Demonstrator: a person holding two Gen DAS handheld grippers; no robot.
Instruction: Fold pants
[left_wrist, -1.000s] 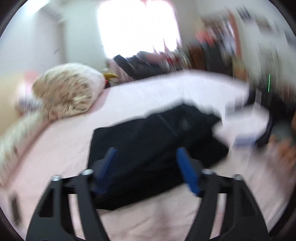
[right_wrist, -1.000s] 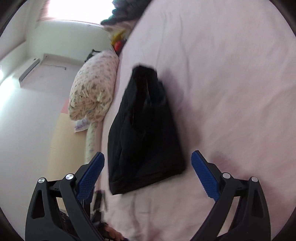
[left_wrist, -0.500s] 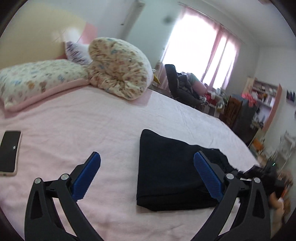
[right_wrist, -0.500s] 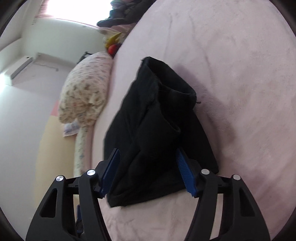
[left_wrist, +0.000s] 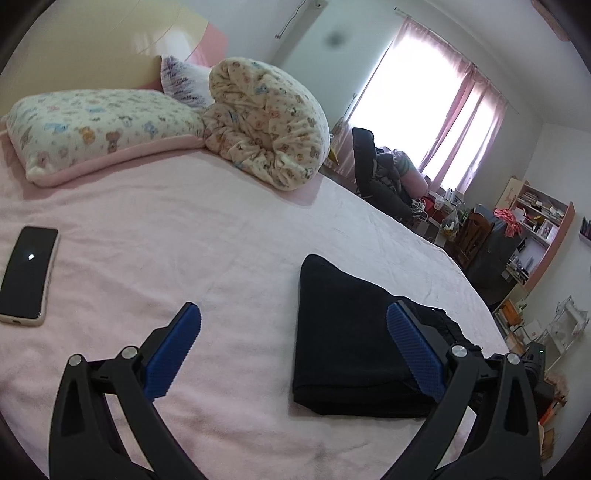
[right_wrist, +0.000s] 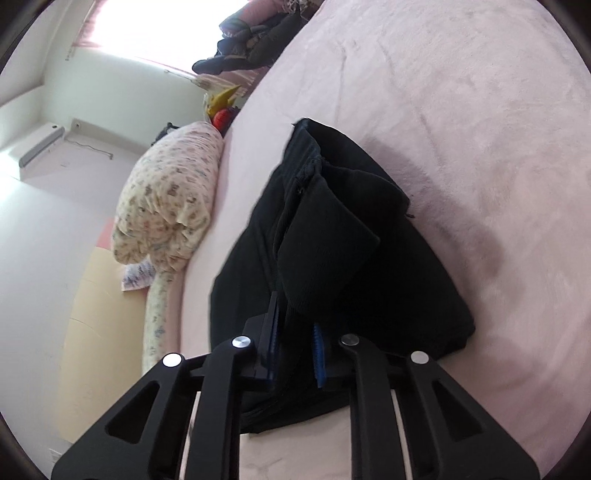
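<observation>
Black pants (left_wrist: 347, 343) lie mostly folded on pink bed (left_wrist: 221, 236). Right gripper (right_wrist: 295, 332) has just been closing, now pinching their near edge; left gripper (left_wrist: 291, 350) gapes empty beside them. Next: probably lift for a final fold.

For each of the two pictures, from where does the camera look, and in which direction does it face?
Left wrist view: sits behind the open left gripper, looks across the pink bed toward pillows and window; nothing lies between its fingers.
Right wrist view: sits behind the right gripper, rolled sideways, looks along the bed; its jaws have just been closing and now pinch the black pants.
Both views share the pants, the bed and the rolled floral blanket.
</observation>
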